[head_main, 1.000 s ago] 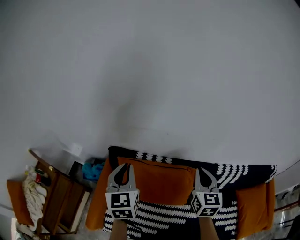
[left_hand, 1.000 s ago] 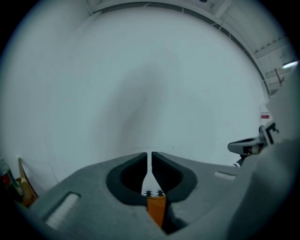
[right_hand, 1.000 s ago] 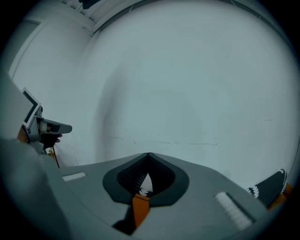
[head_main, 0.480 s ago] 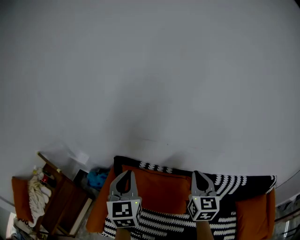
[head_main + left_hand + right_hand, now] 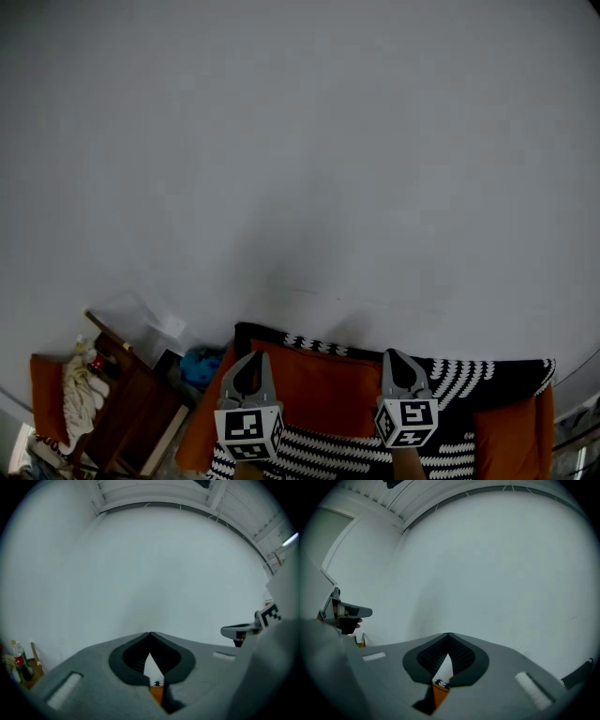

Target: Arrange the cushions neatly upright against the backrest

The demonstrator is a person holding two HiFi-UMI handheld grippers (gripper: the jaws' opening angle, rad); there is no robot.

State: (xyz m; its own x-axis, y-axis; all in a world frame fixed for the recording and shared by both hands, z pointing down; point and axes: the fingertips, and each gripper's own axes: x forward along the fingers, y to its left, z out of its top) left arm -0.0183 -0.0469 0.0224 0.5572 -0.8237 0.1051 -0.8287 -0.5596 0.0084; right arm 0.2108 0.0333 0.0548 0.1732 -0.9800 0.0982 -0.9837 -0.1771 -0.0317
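Two grippers over a sofa [image 5: 469, 373], facing a bare white wall [image 5: 300, 141].
The left gripper [image 5: 250, 357] and right gripper [image 5: 392, 354] point up side by side, each with jaws together and empty, in front of the orange cushion [image 5: 319, 384] standing against the sofa's black-and-white draped back. A wooden side table [image 5: 131, 408] at left holds a cream cloth [image 5: 80, 394].

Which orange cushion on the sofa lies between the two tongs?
The wide orange fabric cushion in the middle; the left orange cushion and the right orange cushion stand further out to the sides.
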